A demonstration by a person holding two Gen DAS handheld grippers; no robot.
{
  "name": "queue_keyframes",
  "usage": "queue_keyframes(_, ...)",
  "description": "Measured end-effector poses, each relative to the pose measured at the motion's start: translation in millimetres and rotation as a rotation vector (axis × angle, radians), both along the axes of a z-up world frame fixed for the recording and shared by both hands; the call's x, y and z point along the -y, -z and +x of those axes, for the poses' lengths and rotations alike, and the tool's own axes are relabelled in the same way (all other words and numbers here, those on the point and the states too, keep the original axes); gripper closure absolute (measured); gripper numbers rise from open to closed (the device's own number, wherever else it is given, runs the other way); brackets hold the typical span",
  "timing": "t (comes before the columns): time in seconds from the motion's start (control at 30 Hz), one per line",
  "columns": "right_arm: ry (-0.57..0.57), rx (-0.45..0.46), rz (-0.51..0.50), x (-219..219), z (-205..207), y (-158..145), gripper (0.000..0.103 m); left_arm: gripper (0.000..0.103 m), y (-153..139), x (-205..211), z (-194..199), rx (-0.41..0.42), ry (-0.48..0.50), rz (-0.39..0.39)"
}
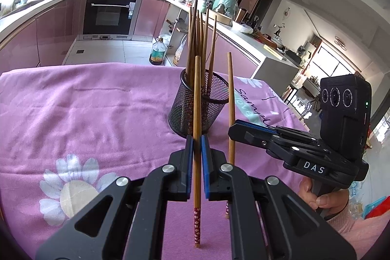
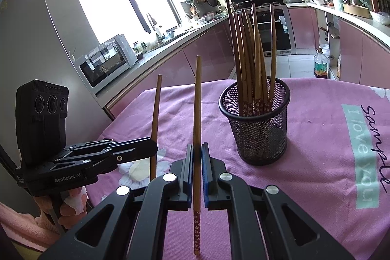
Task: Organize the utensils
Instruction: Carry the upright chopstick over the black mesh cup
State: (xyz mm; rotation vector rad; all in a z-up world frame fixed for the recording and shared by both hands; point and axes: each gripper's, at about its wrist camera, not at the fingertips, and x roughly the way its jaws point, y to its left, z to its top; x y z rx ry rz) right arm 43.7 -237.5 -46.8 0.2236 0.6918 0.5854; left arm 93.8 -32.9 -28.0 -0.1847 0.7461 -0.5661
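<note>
Left gripper [image 1: 197,138] clamps one upright brown wooden chopstick [image 1: 197,128] near the black mesh cup [image 1: 195,111]. Right gripper [image 2: 197,146] clamps a second wooden chopstick [image 2: 197,126] beside that cup.

Two loose wooden chopsticks [image 1: 197,113] [image 2: 197,113] upright, patterned red ends down, tips up, one clamped per gripper, near each other. Black mesh cup [image 2: 258,128] upright on pink cloth beyond them, holding bundle of matching chopsticks [image 2: 251,52], tips fanned upward.
</note>
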Motion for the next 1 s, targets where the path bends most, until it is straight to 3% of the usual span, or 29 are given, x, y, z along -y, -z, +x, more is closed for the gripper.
queue_keyframes(1.0,0.026,0.057,0.012,9,-7,-16,0.098,0.096,-12,4,-4,0.041,0.004,-0.014)
